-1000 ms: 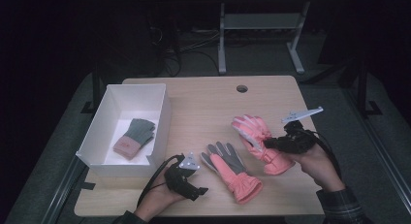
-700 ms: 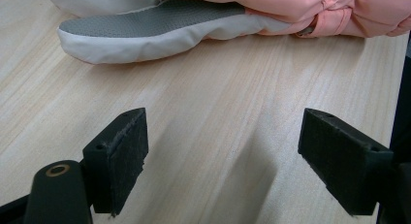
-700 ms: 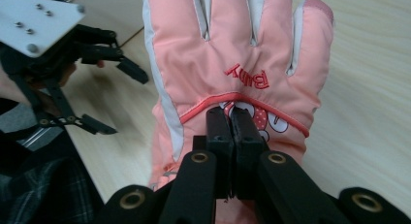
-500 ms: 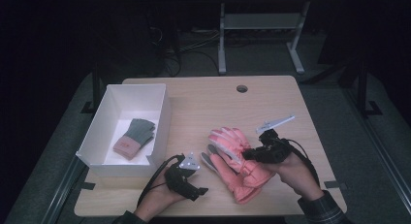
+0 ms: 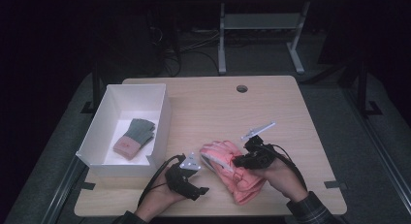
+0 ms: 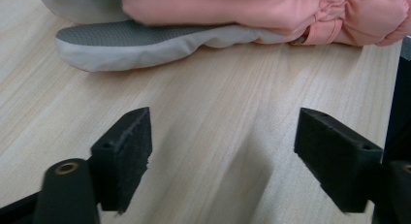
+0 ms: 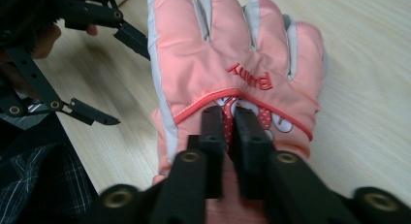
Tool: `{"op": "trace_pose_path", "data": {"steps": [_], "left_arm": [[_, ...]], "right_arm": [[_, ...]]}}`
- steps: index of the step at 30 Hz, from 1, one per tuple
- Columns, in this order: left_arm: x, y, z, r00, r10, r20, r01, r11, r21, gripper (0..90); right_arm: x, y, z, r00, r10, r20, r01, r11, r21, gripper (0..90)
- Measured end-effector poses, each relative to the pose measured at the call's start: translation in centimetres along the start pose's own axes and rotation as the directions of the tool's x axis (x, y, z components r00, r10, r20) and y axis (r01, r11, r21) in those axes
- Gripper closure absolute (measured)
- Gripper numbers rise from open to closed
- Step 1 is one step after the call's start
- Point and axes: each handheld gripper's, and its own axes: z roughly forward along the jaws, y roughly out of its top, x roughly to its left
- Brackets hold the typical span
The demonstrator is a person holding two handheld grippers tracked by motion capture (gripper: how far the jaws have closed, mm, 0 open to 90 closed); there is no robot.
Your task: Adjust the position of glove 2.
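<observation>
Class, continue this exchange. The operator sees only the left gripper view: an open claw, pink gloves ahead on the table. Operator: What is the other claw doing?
Observer: The right claw nips the top pink glove near its cuff; its jaws have just been opening, with fabric between them.
Operator: Anything else on the table?
Observer: A white box at the left, holding a green glove.

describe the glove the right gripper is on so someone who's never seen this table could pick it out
On the wooden table, look at the near edge, right of the white box. The pink glove lies on top of its twin there, under the right gripper, and bears red embroidered lettering, unlike the small grey-green glove inside the box.
</observation>
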Motion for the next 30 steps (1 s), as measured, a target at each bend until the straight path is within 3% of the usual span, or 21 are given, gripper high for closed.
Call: {"op": "trace_pose_path", "data": {"steps": [2, 5, 10, 14, 17, 19, 24, 30], "left_arm": [[-0.1, 0.1, -0.1, 1.0000, -0.006, -0.001, 0.006, 0.9999, -0.013, 27.1], [0.0, 0.1, -0.3, 1.0000, -0.002, -0.004, 0.002, 0.9997, -0.026, 36.5], [0.0, 0.2, -0.5, 0.9997, -0.020, 0.016, 0.020, 0.9989, -0.043, 51.3], [-0.1, 0.4, -0.7, 0.9994, -0.021, 0.029, 0.022, 0.9983, -0.054, 68.6], [-0.2, 0.8, -1.0, 0.9993, -0.010, 0.035, 0.012, 0.9981, -0.060, 83.1], [-0.4, 1.1, -1.1, 0.9991, -0.013, 0.040, 0.016, 0.9968, -0.078, 89.5], [-0.6, 1.6, -0.8, 0.9975, -0.019, 0.069, 0.024, 0.9971, -0.072, 89.6], [-2.3, 2.4, 0.2, 0.9938, 0.006, 0.111, 0.001, 0.9981, -0.061, 89.6]], "right_arm": [[0.0, 0.0, 0.3, 1.0000, -0.008, -0.003, 0.008, 0.9999, 0.006, 72.8], [-0.2, 0.0, 0.0, 0.9996, -0.024, -0.018, 0.023, 0.9994, -0.024, 62.4], [-0.6, 0.1, -1.2, 0.9994, -0.026, -0.024, 0.024, 0.9963, -0.082, 57.4], [-1.3, 0.0, -2.3, 0.9990, -0.042, -0.017, 0.039, 0.9891, -0.142, 68.2], [-2.1, -0.4, -3.1, 0.9972, -0.075, 0.000, 0.074, 0.9796, -0.187, 87.3], [-2.6, -0.8, -3.6, 0.9962, -0.085, 0.020, 0.088, 0.9769, -0.195, 90.0], [-4.6, -2.7, -4.2, 0.9942, -0.101, 0.037, 0.106, 0.9725, -0.207, 90.0], [-6.5, -5.9, -4.1, 0.9959, -0.070, 0.056, 0.079, 0.9832, -0.165, 90.0]]}}
